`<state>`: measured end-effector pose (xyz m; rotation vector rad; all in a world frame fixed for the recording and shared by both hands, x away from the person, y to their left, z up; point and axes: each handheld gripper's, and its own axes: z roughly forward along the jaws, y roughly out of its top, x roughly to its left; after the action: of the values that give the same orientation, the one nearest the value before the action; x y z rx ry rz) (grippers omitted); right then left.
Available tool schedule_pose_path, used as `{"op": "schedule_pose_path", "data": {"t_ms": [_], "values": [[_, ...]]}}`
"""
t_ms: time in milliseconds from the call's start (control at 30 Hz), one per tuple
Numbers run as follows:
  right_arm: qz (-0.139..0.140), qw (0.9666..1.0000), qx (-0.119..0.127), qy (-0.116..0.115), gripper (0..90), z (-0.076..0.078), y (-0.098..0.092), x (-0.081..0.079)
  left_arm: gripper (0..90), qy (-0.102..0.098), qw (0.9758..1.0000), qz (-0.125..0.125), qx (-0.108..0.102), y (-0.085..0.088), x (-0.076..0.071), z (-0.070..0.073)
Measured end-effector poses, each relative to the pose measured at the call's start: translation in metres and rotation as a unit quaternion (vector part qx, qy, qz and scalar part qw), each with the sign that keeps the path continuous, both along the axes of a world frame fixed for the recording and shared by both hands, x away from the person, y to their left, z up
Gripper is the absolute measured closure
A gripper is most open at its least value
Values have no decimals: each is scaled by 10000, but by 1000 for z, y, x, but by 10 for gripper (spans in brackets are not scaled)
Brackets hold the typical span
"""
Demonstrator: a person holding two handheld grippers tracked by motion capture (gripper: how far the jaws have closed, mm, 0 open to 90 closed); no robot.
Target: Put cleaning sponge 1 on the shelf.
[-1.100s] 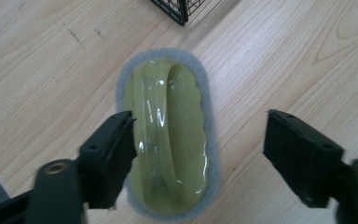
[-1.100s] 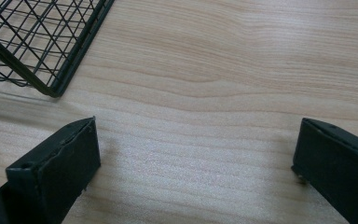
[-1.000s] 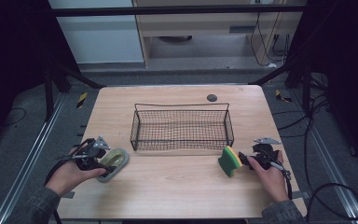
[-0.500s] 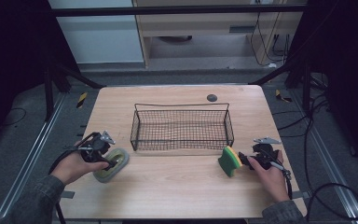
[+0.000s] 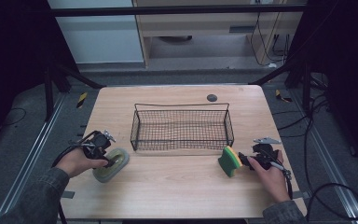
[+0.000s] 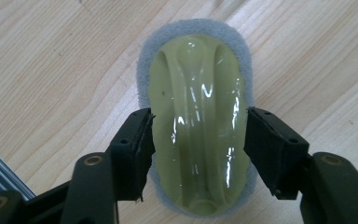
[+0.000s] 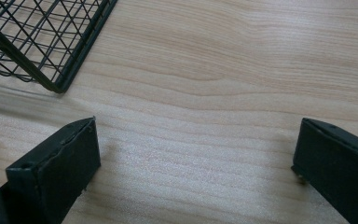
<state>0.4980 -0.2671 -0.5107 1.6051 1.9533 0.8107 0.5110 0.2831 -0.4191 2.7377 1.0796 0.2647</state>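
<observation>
An oval scrubber (image 5: 114,164) with a glossy pale-green handle on a grey pad (image 6: 198,116) lies flat at the table's front left. My left gripper (image 5: 106,156) reaches down over it. Its jaws have just been closing, and in the left gripper view (image 6: 199,135) both pads sit against the handle's sides. At the front right, a green and yellow sponge (image 5: 230,161) stands on its edge right at the tips of my right gripper (image 5: 244,159). In the right gripper view (image 7: 196,154) those jaws stand wide apart. I cannot tell whether they touch the sponge.
A black wire basket (image 5: 182,105) with nothing in it stands mid-table between the two hands, and one corner (image 7: 51,56) shows ahead of the right jaws. A small dark disc (image 5: 211,97) lies behind the basket. The wooden table (image 5: 177,186) ends just past each hand.
The left hand has shifted a little and brought its gripper down over the scrubber. The right hand and the sponge have kept still.
</observation>
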Motion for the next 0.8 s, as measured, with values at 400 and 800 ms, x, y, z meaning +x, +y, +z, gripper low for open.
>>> {"op": "schedule_pose_path", "data": {"t_ms": [400, 800], "values": [[52, 10000, -15, -2, 7, 0, 0, 0, 476, 181, 9995, 238, 94, 2, 11, -10], [76, 10000, -29, 5, 7, 0, -1, 0, 533, 245, 9995, 175, 66, 0, 15, -12]]}}
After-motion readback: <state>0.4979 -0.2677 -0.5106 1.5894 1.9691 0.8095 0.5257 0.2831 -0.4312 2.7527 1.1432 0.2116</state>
